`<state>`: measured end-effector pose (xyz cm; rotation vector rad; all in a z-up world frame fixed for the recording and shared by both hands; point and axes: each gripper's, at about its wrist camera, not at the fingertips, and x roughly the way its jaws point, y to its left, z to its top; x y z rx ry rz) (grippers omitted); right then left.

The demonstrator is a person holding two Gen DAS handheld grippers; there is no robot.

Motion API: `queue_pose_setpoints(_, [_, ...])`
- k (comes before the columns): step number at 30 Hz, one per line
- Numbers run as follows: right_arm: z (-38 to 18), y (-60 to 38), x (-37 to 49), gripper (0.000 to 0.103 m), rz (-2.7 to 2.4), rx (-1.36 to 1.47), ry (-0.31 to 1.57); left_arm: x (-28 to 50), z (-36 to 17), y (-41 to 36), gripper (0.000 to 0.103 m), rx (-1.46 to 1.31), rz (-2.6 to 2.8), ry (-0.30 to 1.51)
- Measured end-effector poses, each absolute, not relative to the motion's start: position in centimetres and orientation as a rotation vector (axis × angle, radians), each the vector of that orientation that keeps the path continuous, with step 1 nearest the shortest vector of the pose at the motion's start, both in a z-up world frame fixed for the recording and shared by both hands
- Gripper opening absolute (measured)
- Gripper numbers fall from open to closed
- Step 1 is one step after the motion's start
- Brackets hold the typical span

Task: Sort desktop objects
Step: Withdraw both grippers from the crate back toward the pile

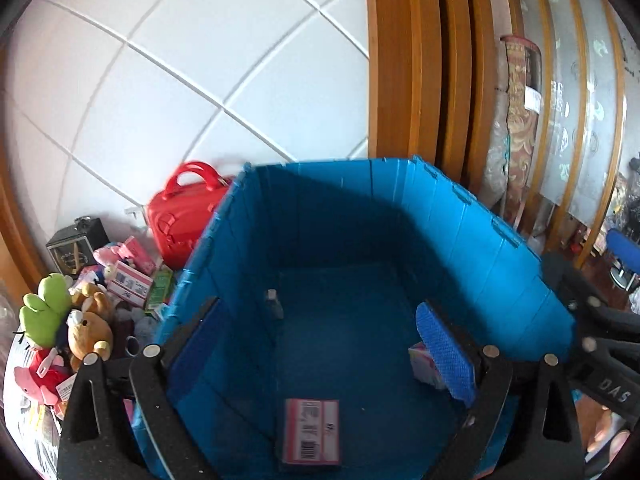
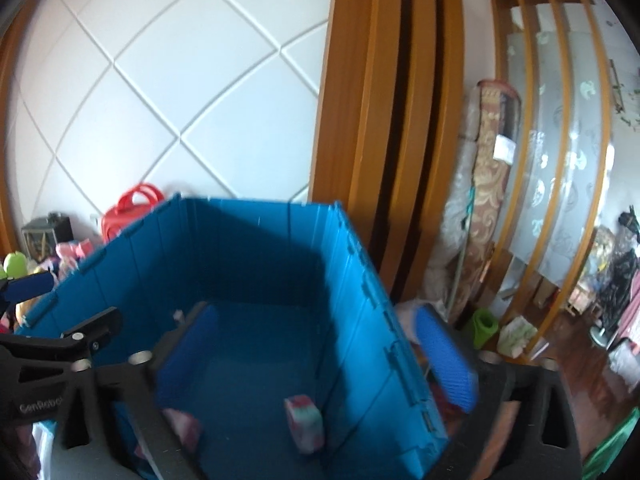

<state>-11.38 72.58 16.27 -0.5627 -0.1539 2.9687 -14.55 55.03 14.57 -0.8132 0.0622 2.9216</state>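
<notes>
On my far left a heap of plush toys point(image 1: 76, 320) and small boxes point(image 1: 128, 280) waits on the desk beside the blue crate point(image 1: 460, 240), so I judge most of the sorting is left. Inside the crate lie a labelled pink box point(image 1: 311, 430), a small bottle point(image 1: 274, 304) and a pastel packet point(image 2: 305, 426). My left gripper point(image 1: 320, 344) hangs over the crate, jaws spread wide and empty. My right gripper point(image 2: 316, 360) straddles the crate's right wall, jaws wide too, gripping nothing.
</notes>
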Motion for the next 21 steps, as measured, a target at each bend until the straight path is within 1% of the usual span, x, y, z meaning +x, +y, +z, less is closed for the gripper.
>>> queue_pose_setpoints(4, [17.1,71.9,-9.3,0.103,2.970,-0.475,-0.147,-12.3,15.4,53.5,0.098,-0.701,2.972,0.032])
queue_pose_setpoints(11, [17.6,69.4,-7.5,0.103,3.046,-0.420,-0.112,-9.5,16.3,50.7,0.098,-0.581,3.035,0.009])
queue_pose_setpoints(15, [17.4,67.1,-7.0,0.103,3.098,-0.395,-0.102,-8.5,16.4,48.6,0.098,-0.561,3.074,-0.017])
queue_pose_setpoints(21, [17.3,63.9,-6.6,0.103,3.180,-0.358,-0.076,-7.5,15.8,44.6,0.098,-0.600,3.102,-0.085])
